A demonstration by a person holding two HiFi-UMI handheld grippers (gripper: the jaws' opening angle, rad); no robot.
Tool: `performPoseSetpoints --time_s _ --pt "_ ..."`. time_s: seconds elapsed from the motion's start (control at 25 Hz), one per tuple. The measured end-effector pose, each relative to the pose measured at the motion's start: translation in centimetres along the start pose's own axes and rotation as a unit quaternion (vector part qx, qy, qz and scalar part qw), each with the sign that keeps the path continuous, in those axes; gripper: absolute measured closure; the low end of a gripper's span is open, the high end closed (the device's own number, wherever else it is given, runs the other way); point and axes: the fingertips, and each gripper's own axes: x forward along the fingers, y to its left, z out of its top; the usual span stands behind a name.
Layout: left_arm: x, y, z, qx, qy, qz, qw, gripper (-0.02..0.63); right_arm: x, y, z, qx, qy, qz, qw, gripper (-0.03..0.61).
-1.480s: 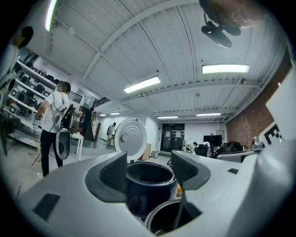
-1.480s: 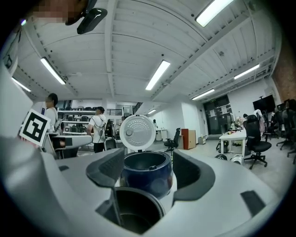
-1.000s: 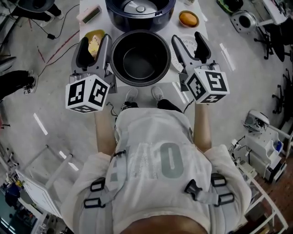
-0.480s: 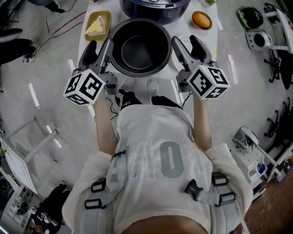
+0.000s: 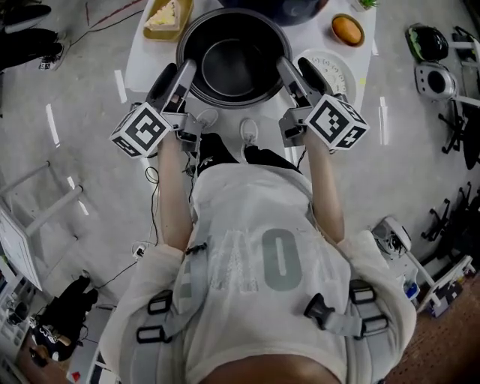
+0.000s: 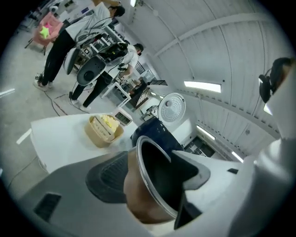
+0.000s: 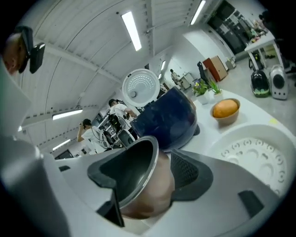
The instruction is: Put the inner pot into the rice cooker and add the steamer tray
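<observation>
The dark inner pot (image 5: 234, 60) stands on the white table (image 5: 142, 64) in front of the dark blue rice cooker (image 5: 277, 6). My left gripper (image 5: 178, 71) straddles the pot's left wall, one jaw inside and one outside, and the pads do not clamp it. My right gripper (image 5: 294, 67) straddles the right wall the same way, and its jaws are closing. The left gripper view shows the rim and copper wall of the pot (image 6: 138, 203) between wide jaws. The right gripper view shows the pot (image 7: 152, 194) likewise. The white perforated steamer tray (image 5: 334, 71) lies right of the pot.
A bamboo tray of cake (image 5: 166, 15) sits at the table's left. A bowl with an orange bun (image 5: 348, 28) sits at the right. The cooker's lid (image 7: 138, 88) stands open behind its body (image 7: 169, 120). People and equipment fill the room beyond.
Both grippers have sunk and rolled. A second ago they flanked the pot from outside. Now each has one jaw inside the rim and one outside. The pot has stayed on the table.
</observation>
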Motion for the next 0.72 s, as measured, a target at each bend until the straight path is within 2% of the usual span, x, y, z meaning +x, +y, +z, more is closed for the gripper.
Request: performPoseSetpoints --time_s 0.12,0.28,0.52,0.72 --pt "0.1 0.4 -0.6 -0.033 0.009 -0.014 0.9993 0.333 0.6 -0.2 -1.1 0.018 0.014 0.003 1.0 0.288" --pt "0.6 1.0 -1.2 -0.042 0.03 -0.022 0.9984 0.333 1.4 0.0 -2.5 0.005 0.031 0.002 1.0 0.291" --pt "1.0 1.6 -1.4 -0.008 0.051 -0.012 0.9986 0.371 1.6 0.2 -3.5 -0.027 0.044 -0.008 0.999 0.321" --pt "0.9 2.0 -1.7 0.005 0.065 -0.008 0.9979 0.419 1.6 0.4 -4.1 -0.063 0.055 -0.02 0.996 0.344"
